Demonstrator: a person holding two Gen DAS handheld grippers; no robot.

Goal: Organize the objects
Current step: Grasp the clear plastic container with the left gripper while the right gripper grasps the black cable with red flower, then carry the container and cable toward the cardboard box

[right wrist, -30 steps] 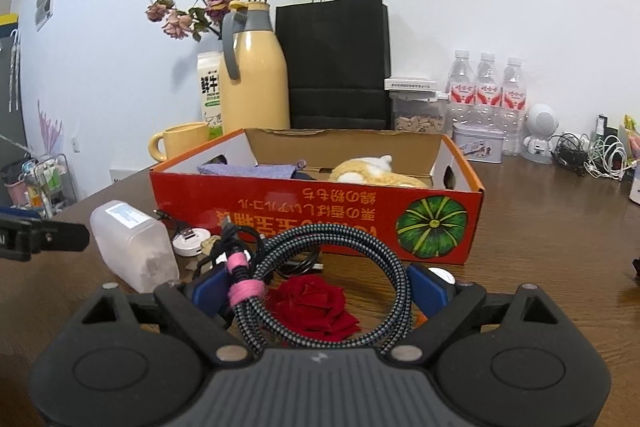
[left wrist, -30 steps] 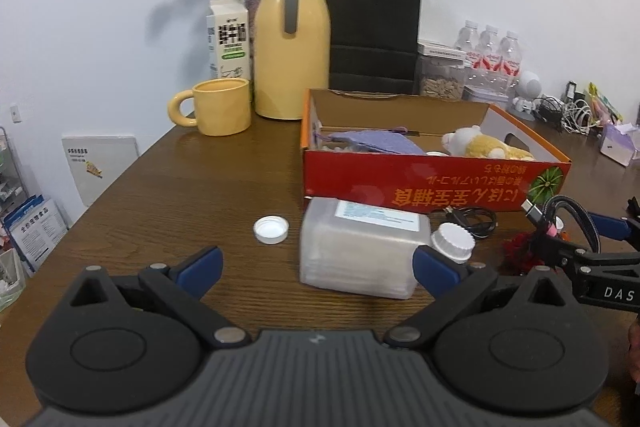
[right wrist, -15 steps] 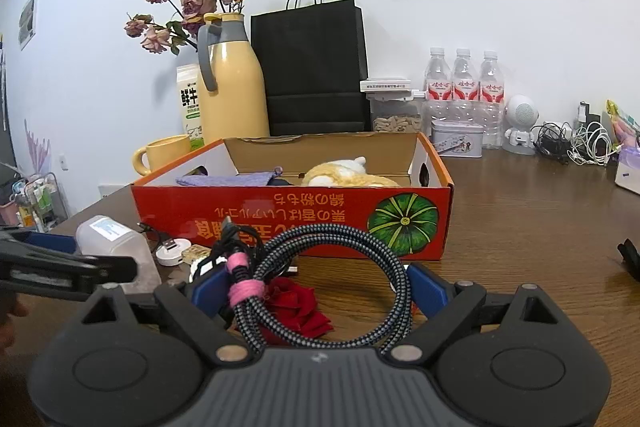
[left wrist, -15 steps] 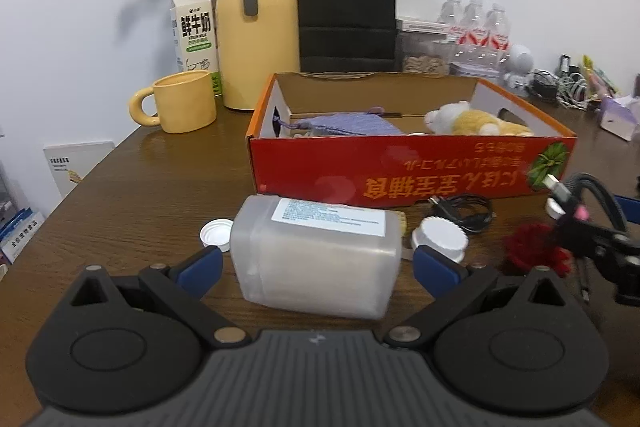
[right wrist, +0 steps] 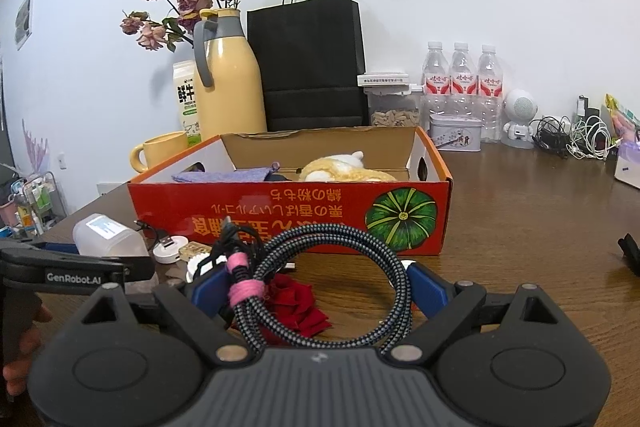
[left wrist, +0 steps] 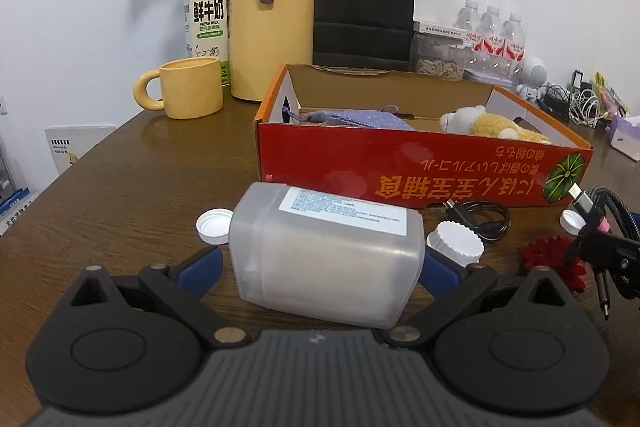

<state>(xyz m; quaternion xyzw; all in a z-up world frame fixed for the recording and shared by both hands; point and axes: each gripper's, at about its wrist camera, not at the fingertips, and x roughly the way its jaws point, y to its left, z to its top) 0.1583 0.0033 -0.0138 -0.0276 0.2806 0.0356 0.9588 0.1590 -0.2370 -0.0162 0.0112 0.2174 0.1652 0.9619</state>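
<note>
**Left tongs around the plastic jar, right tongs hanging on to the cable**

Left tongs [left wrist: 320, 269] spread wide, straddling the frosted plastic jar [left wrist: 326, 251] lying on its side on the table [left wrist: 132, 195]. Blue pads [left wrist: 199, 270] just beside the jar's two ends, small gap visible on the left side, can't tell on the right. White screw cap [left wrist: 455, 242] at the jar's right end, a loose white lid [left wrist: 213, 225] just to its left.

Right tongs [right wrist: 318, 287] pinching the coiled braided cable [right wrist: 336, 279], loop filling the space between the pads, pink tie [right wrist: 243, 289] bunched against the left pad. Red fabric rose [right wrist: 298, 309] on the table right underneath.

Red cardboard box [right wrist: 288, 215] just behind all of it, open on top, with a purple pouch [right wrist: 224, 174] and a yellow plush toy [right wrist: 344, 169] inside. Thin black cable [left wrist: 478, 219] lying in front of the box.
</note>
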